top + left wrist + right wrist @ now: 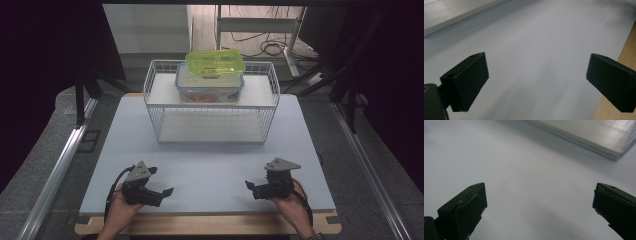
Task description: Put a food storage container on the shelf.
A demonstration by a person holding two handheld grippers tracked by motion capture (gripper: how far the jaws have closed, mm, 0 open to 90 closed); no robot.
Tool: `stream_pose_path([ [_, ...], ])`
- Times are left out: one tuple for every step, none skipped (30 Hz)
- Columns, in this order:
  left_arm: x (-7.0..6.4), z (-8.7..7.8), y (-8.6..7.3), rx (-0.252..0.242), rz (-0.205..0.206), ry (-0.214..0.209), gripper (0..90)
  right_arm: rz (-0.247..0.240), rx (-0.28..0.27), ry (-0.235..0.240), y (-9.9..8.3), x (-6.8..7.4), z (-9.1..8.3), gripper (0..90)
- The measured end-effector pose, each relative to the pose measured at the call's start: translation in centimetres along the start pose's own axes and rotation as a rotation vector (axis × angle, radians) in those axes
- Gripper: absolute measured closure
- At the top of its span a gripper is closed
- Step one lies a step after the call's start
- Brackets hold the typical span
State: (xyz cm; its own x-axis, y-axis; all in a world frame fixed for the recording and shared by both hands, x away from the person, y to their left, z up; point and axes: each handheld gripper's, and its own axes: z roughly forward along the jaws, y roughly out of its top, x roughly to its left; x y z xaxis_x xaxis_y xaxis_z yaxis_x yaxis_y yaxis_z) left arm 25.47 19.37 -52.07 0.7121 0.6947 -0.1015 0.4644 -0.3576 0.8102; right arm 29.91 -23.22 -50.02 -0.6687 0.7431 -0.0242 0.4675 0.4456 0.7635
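Both grippers are sitting low over the near part of the table, each held in one of the person's hands. In the high view the left gripper (167, 191) is pointing inward toward the right, and the right gripper (248, 184) is pointing inward toward the left, with a broad stretch of bare pale mat (210, 165) lying between them. Each one's own view is showing its jaws spread wide apart with nothing between them.

Bare mat is running forward from both tools up to the wire basket (211, 101), which is standing well apart from them at the far middle of the table. A strip of wooden table edge (210, 225) is showing just behind the hands, and it is also appearing at the right side of the left gripper view.

Inside the basket, on its raised shelf, a clear container with a blue-rimmed lid (210, 85) is resting, and a yellow-green box (216, 63) is sitting on top of it. The clear container's contents are looking orange-red but are too small to identify. Dark surroundings are hiding the room at both sides.
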Motion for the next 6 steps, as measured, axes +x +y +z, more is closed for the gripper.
stream_pose_path([
  [-0.03, 0.02, 0.01, 0.002, 0.002, -0.002, 4.5, -0.002, 0.014, -0.002, -0.32, -0.02, 0.18, 0.0],
  [-0.05, 0.04, 0.01, 0.004, 0.004, -0.002, 4.6, -0.002, 0.028, -0.002, -0.59, -0.04, 0.38, 0.0],
  [-0.07, 0.05, 0.01, 0.005, 0.005, -0.002, 4.6, -0.006, 0.048, -0.006, -0.81, -0.11, 0.54, 0.0],
  [-0.06, 0.06, 0.01, 0.006, 0.006, -0.004, 4.5, -0.012, 0.059, -0.011, -0.95, -0.16, 0.67, 0.0],
  [-0.04, 0.04, 0.02, 0.004, 0.006, -0.005, 4.2, -0.019, 0.070, -0.017, -1.05, -0.27, 0.78, 0.0],
  [0.02, 0.00, 0.05, -0.004, -0.002, -0.009, 3.7, -0.018, 0.069, -0.018, -1.03, -0.32, 0.79, 0.0],
])
